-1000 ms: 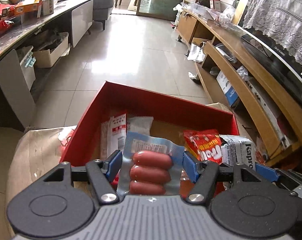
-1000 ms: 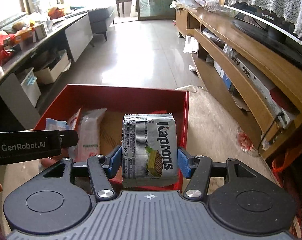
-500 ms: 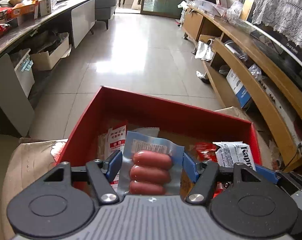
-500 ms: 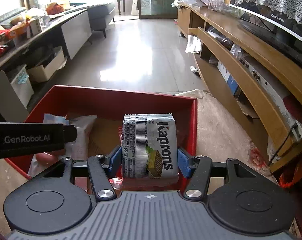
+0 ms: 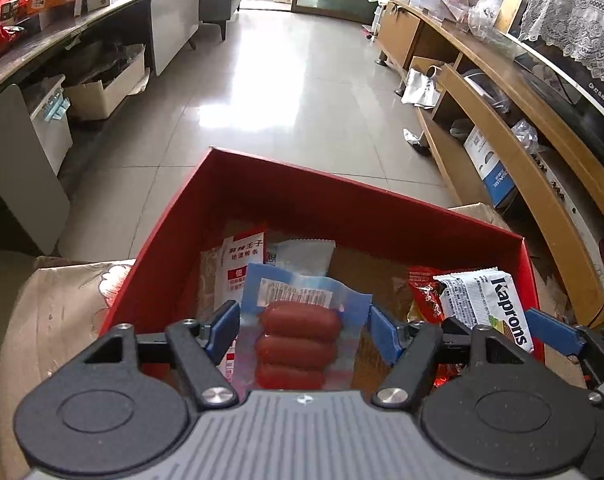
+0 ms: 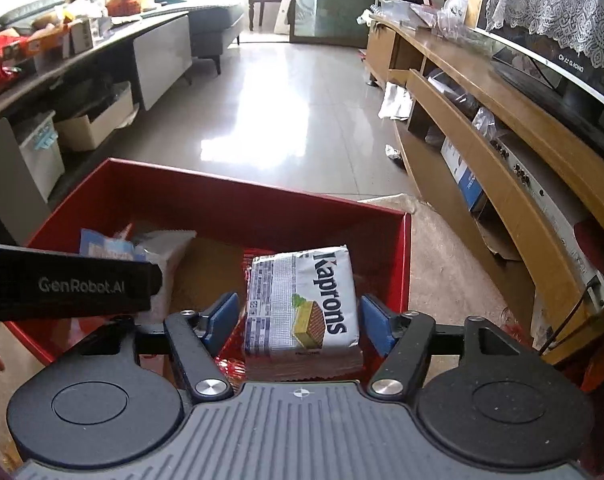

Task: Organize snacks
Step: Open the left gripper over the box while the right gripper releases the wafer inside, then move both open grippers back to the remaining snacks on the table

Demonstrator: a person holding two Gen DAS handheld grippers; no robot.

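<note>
We see two snacks at the red box (image 5: 261, 184). The sausage pack (image 5: 302, 328) is clear film with a pale blue top and a barcode label, holding three reddish-brown sausages stacked one above another in the lower middle of the left wrist frame. Each sausage lies crosswise, while the pack's long axis runs up the frame, away from the camera. The left gripper (image 5: 304, 330) has just been opening; its blue pads flank the pack with a gap on each side, so we read it as released.

The Kaprons wafer pack (image 6: 302, 300) is a white and grey block with dark lettering and a picture of a wafer. It sits lower centre in the right wrist frame, over the box's right end, its long axis pointing away from the camera and the lettering running along it. The right gripper (image 6: 299, 320) has also just been opening; its pads stand clear of the pack's sides.

Both grippers tilt downward over the box. Other packets (image 5: 245, 264) lie inside, at the box's left.
</note>
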